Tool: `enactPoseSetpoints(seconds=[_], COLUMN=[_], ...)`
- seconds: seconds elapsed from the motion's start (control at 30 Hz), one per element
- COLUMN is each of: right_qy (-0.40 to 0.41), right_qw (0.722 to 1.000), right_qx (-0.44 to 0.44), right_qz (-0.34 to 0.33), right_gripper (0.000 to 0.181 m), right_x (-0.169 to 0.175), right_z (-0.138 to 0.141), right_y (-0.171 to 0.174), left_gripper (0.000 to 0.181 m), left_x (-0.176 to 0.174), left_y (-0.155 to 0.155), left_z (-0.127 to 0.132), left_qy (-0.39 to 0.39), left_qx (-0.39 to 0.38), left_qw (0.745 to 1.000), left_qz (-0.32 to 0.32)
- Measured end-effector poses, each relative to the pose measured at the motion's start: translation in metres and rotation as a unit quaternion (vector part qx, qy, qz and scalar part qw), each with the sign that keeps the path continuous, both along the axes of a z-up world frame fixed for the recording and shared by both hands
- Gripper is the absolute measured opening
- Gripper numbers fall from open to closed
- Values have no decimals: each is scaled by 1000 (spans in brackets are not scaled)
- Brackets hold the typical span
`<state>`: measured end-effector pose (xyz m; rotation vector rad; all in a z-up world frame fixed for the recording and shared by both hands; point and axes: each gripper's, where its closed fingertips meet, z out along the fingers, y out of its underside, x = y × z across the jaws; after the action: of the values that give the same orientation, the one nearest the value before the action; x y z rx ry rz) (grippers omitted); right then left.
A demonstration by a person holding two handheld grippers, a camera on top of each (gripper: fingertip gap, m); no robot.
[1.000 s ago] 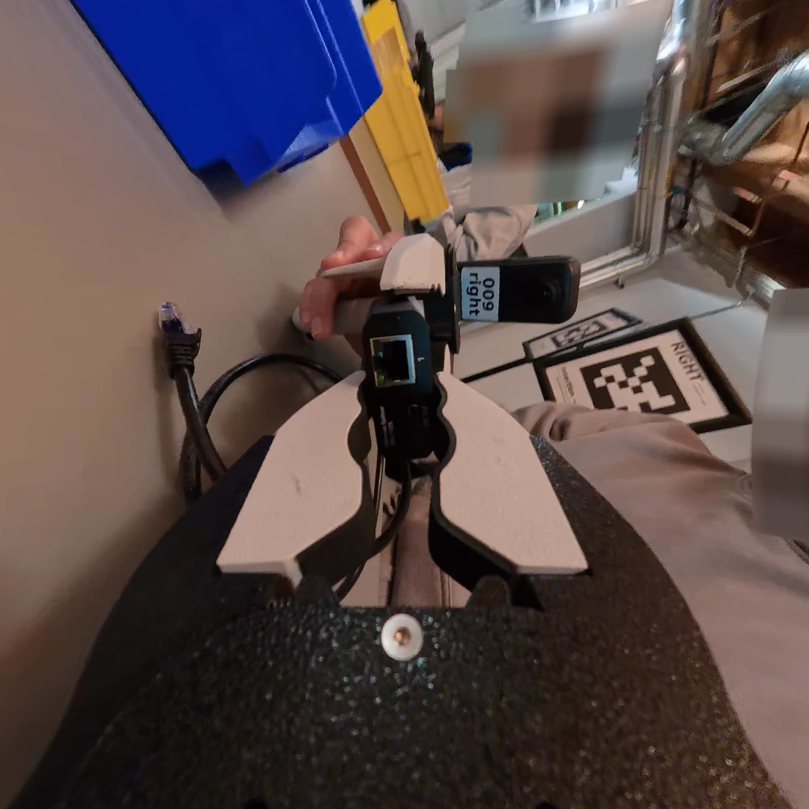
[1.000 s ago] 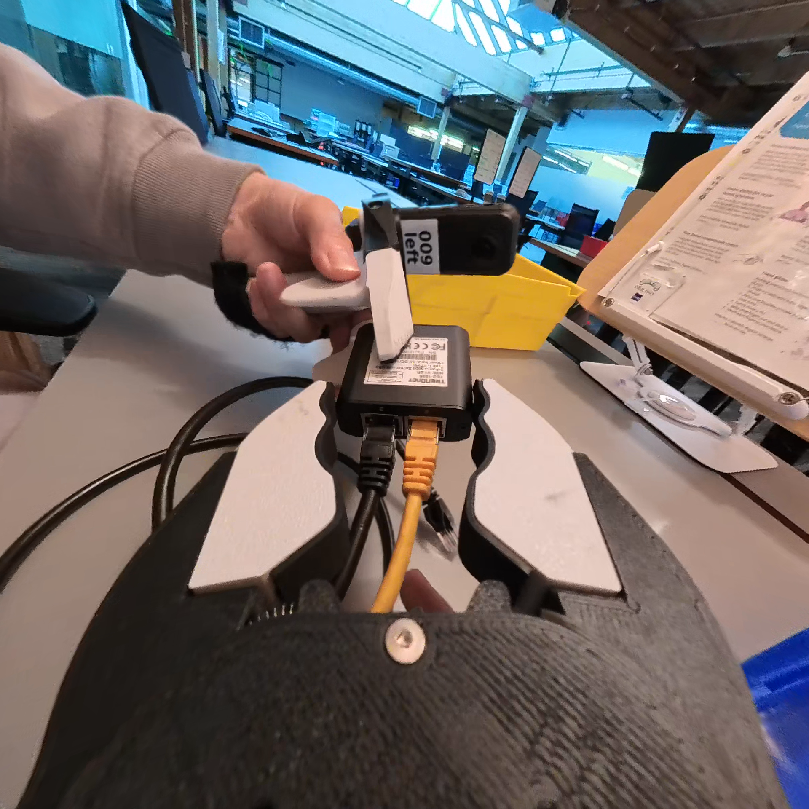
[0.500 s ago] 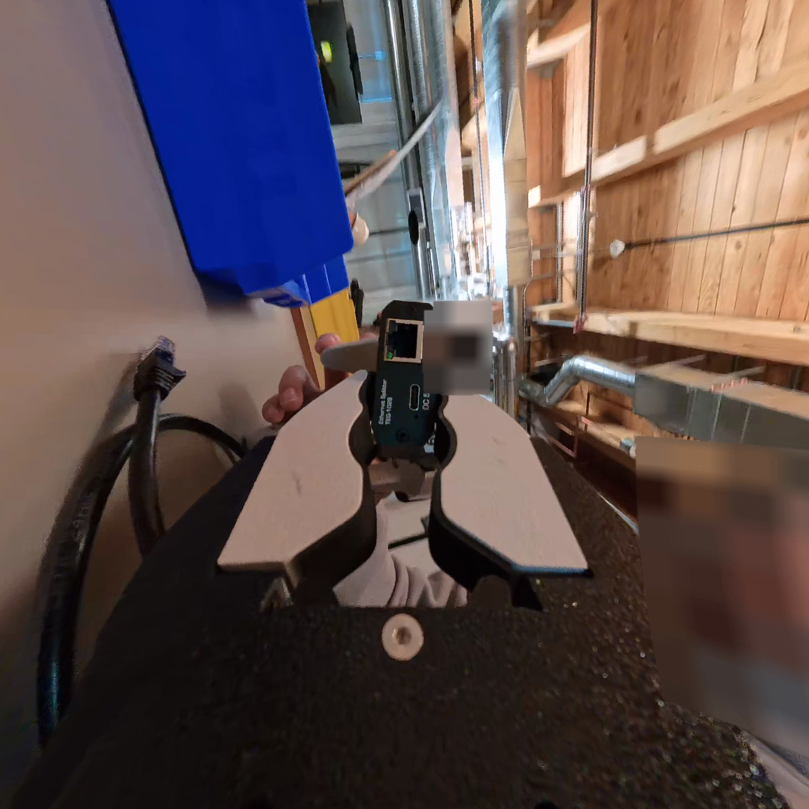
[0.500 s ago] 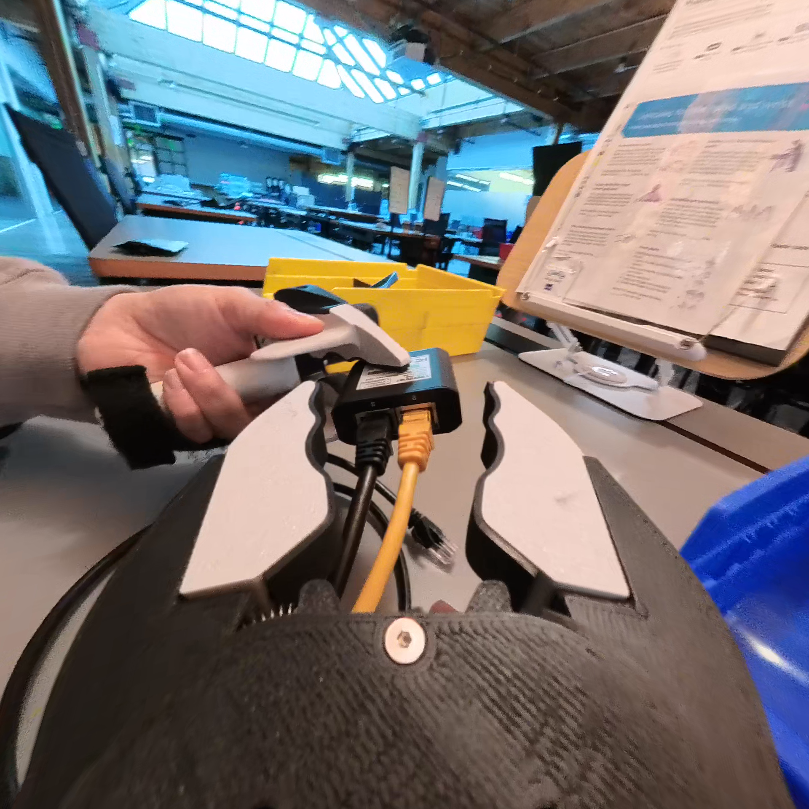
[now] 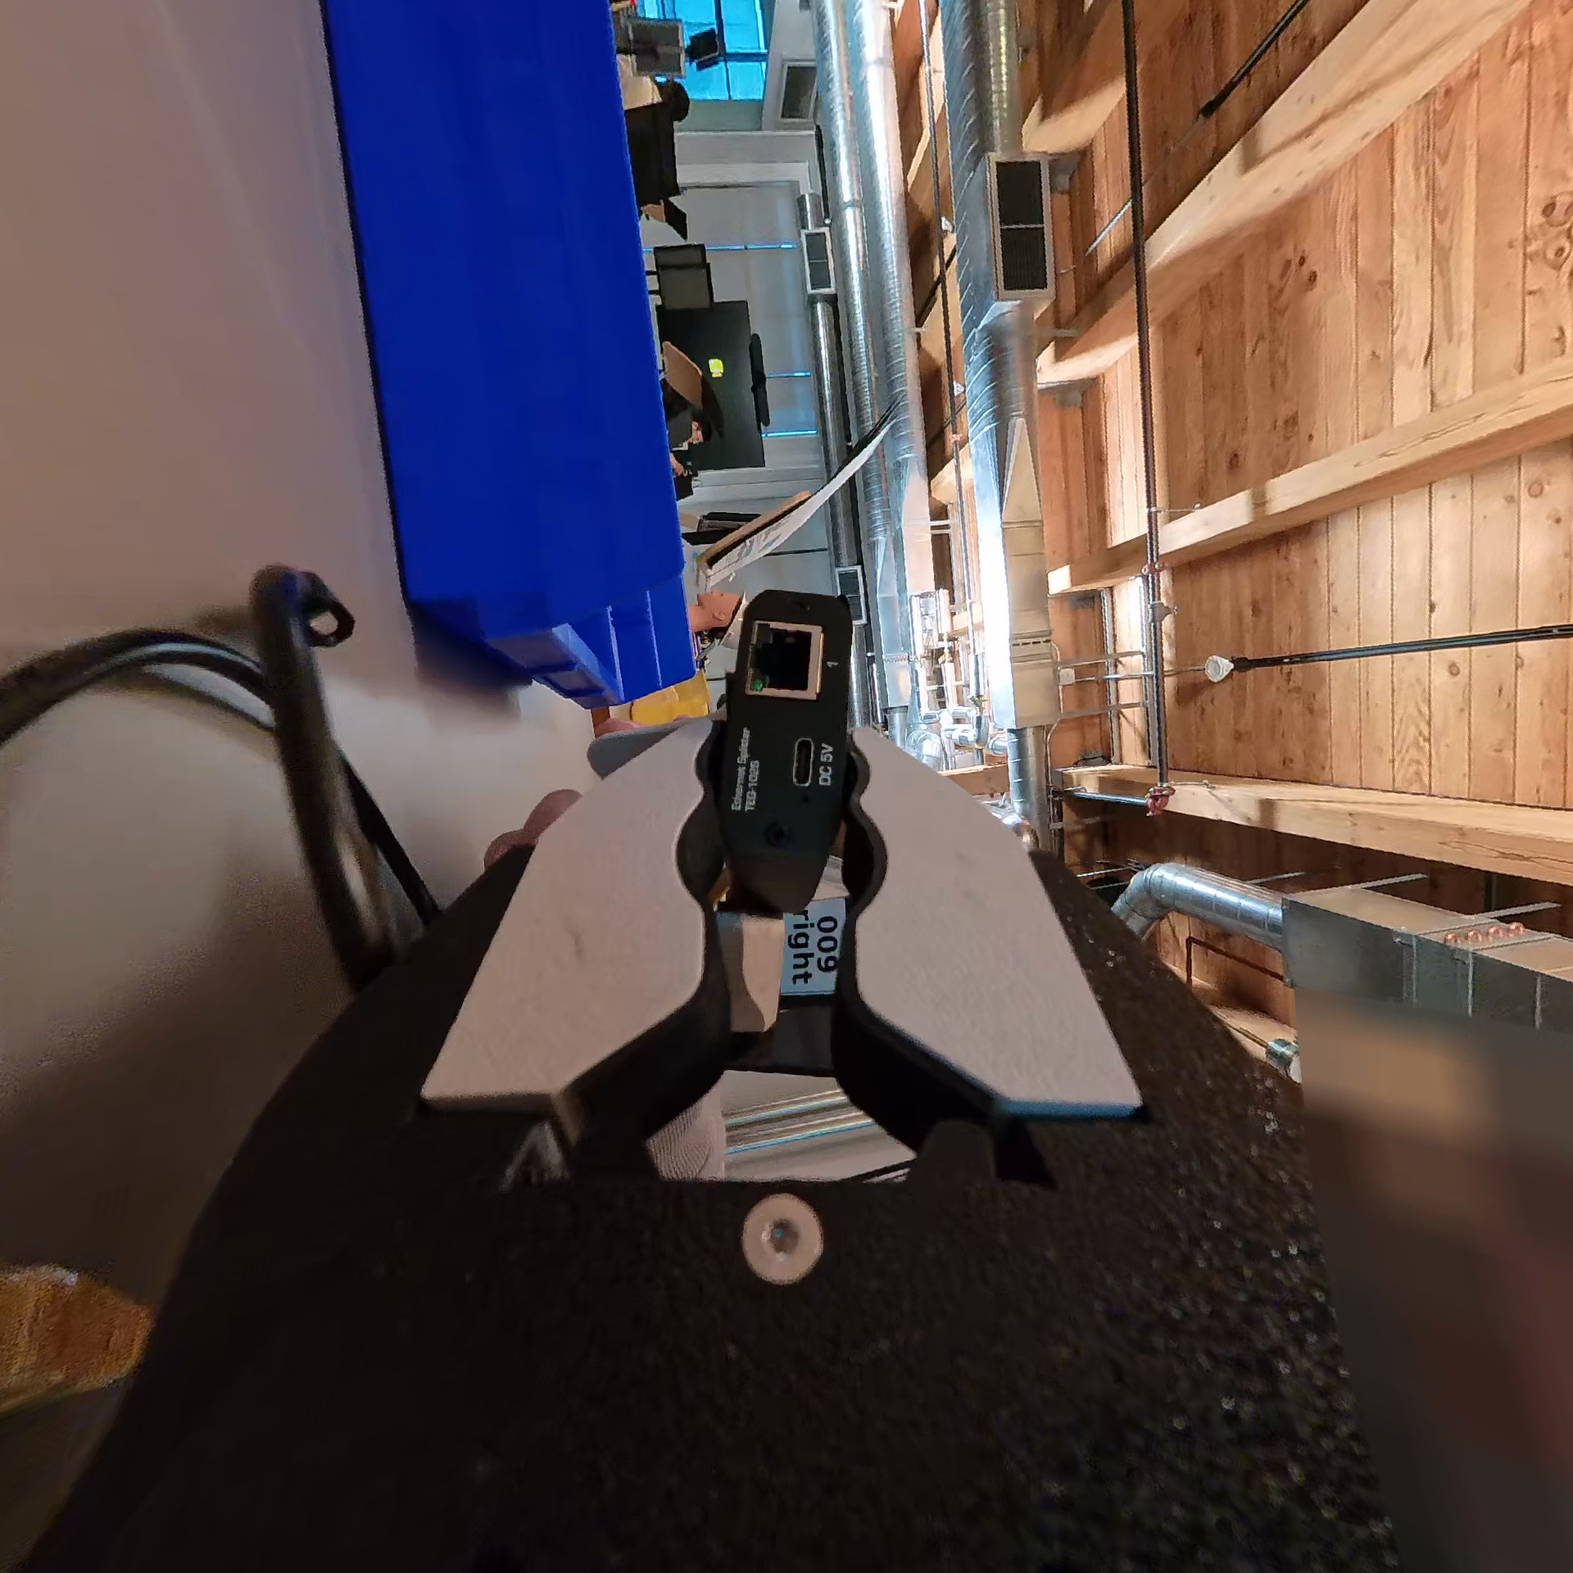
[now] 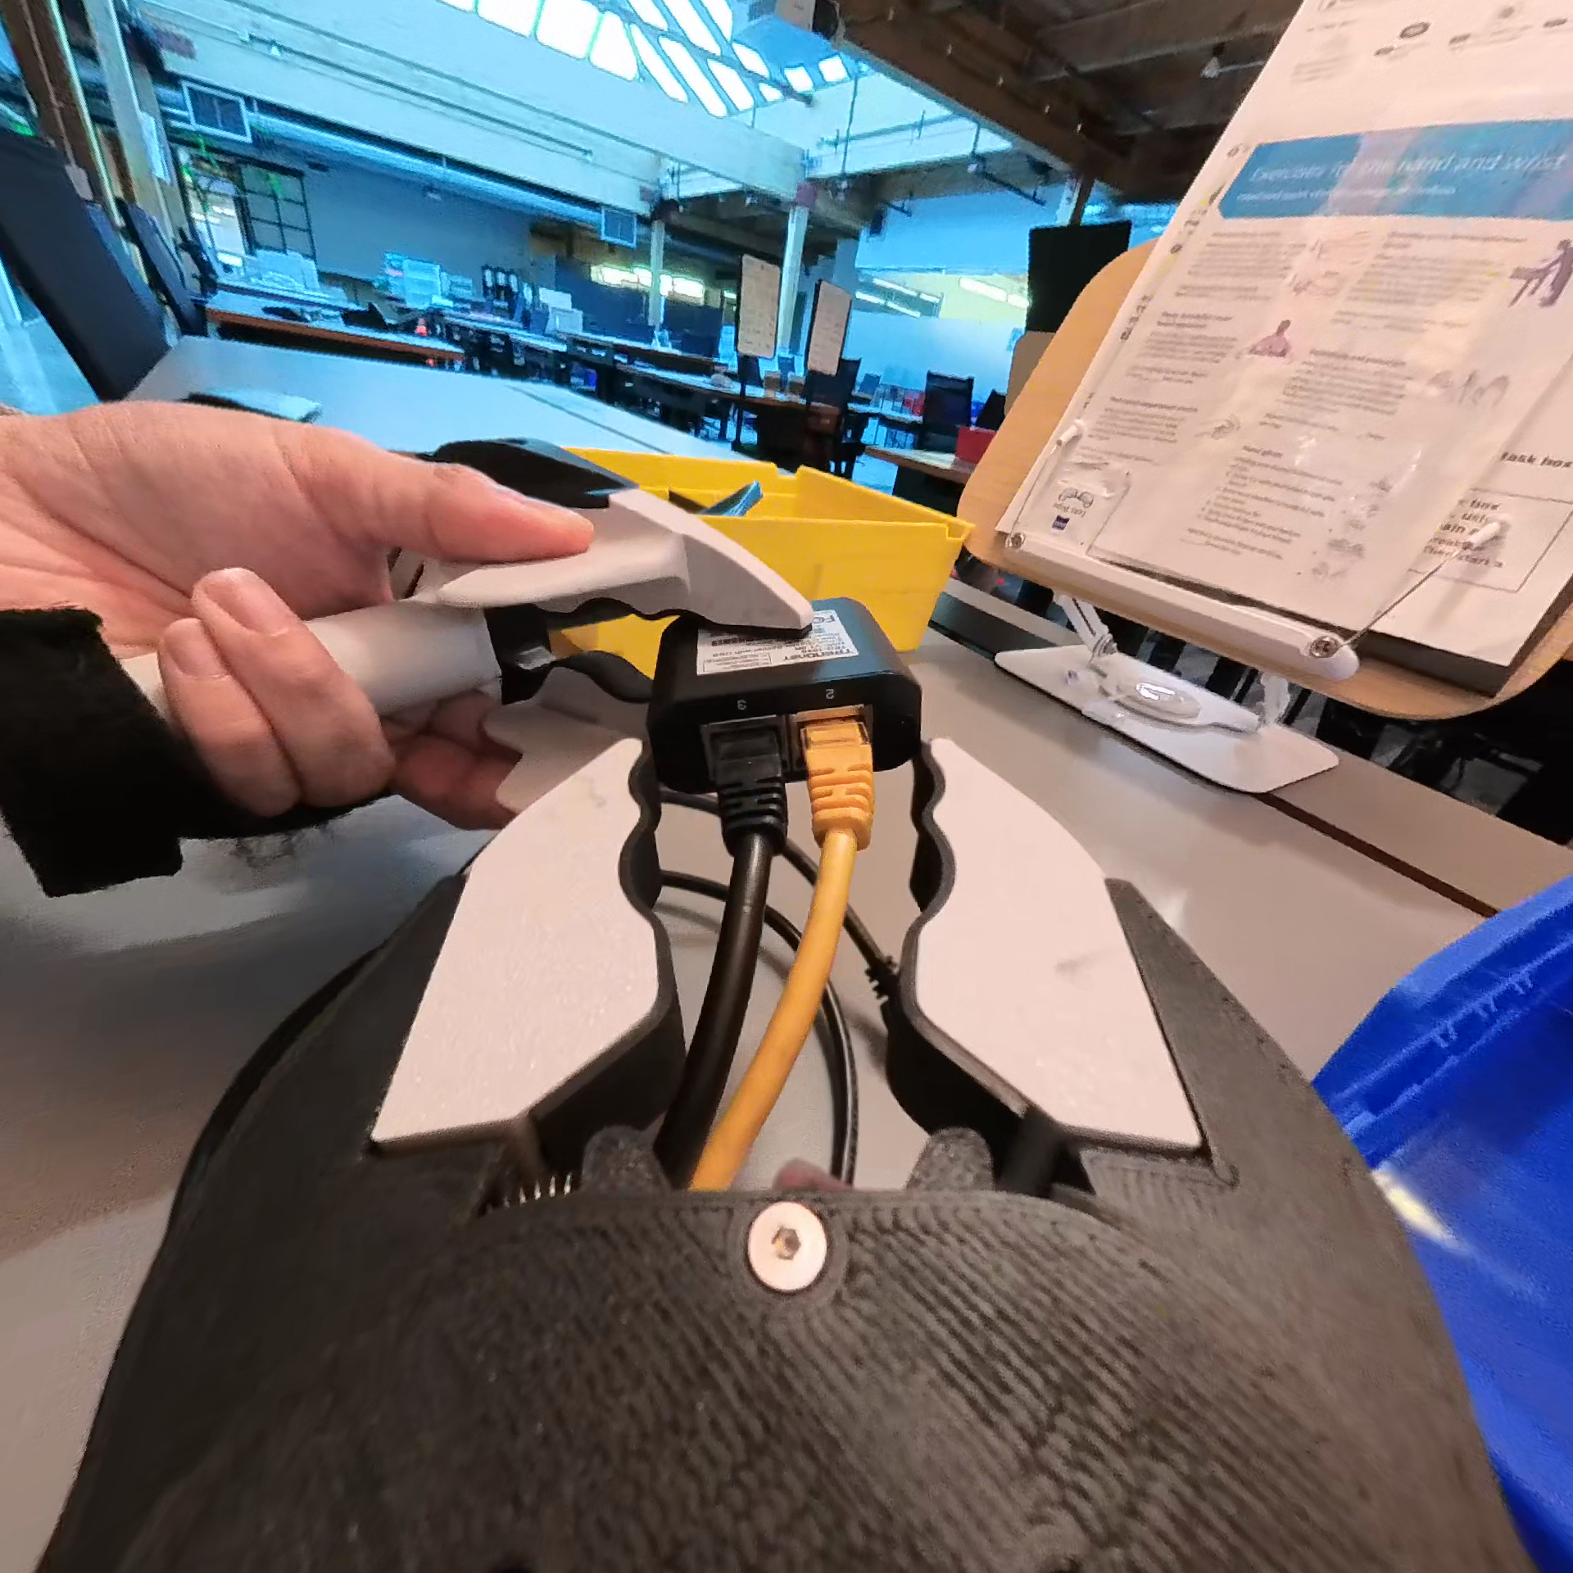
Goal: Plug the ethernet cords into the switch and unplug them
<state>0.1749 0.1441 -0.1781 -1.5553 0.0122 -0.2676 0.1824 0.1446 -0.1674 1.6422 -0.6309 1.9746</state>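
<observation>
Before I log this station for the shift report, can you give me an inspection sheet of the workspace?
Surface: grey table, bare around the job.
Job's things: black switch, lifted; one end port empty.
Clutter: yellow bin, blue bin, document stand.
Grippers: left hand-held gripper shut on the switch; right hand-held gripper open, straddling both plugs.
Cables: black cord and yellow cord plugged in; spare black cable loose on the table.
Surroundings: large workshop hall, wooden ceiling.

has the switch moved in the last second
Yes. In the right wrist view the switch, clamped by the left gripper, has tilted and shifted right against the fixed yellow bin.
</observation>
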Motion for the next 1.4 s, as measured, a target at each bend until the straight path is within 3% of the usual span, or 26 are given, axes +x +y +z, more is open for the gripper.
enactPoseSetpoints(seconds=[0.2, 0.4, 0.5, 0.57, 0.63, 0.73, 0.8, 0.87, 0.9, 0.93, 1.0, 1.13, 1.2, 1.3, 1.4], right_qy=[-1, 18, 22, 52, 73, 80, 94, 98, 93, 90, 87, 78, 78, 72, 76], right_qw=[999, 999, 998, 996, 993, 992, 989, 990, 990, 991, 992, 993, 993, 993, 991], right_qx=[50, 44, 47, 70, 87, 85, 102, 99, 94, 89, 79, 84, 84, 83, 87], right_qz=[8, 19, 22, 32, 42, 39, 40, 39, 42, 43, 43, 39, 40, 52, 65], right_gripper=[57, 56, 57, 57, 57, 56, 56, 56, 56, 56, 56, 56, 56, 56, 56], right_x=[-1, 1, -1, 1, 7, 16, 19, 21, 19, 18, 17, 16, 16, 12, 10], right_z=[11, 9, 10, 16, 21, 17, 20, 19, 18, 17, 15, 17, 17, 17, 18], right_y=[-5, -8, -11, -17, -26, -37, -40, -39, -38, -36, -34, -35, -35, -35, -36], left_gripper=[23, 23, 25, 47, 48, 50, 49, 46, 46, 44, 42, 41, 44, 15, 14], left_x=[1, 2, -3, -9, -18, -26, -22, -20, -22, -22, -14, 11, 20, 28, 22], left_y=[-3, -8, -12, -7, 10, 70, 139, 226, 259, 279, 296, 285, 287, 275, 280], left_z=[0, 0, 7, 27, 46, 67, 59, 39, 29, 20, 5, -14, -30, -25, -2], left_qy=[5, 1, -65, -126, -193, -237, -181, -47, 18, 61, 106, 105, 125, 99, 66], left_qx=[-11, 2, 110, 164, 251, 412, 564, 682, 700, 689, 628, 477, 464, 432, 505], left_qw=[1000, 1000, 991, 977, 948, 880, 804, 723, 705, 714, 764, 868, 872, 891, 852], left_qz=[0, -17, -39, -45, -38, 13, 56, 101, 110, 107, 103, 94, 96, 96, 118])
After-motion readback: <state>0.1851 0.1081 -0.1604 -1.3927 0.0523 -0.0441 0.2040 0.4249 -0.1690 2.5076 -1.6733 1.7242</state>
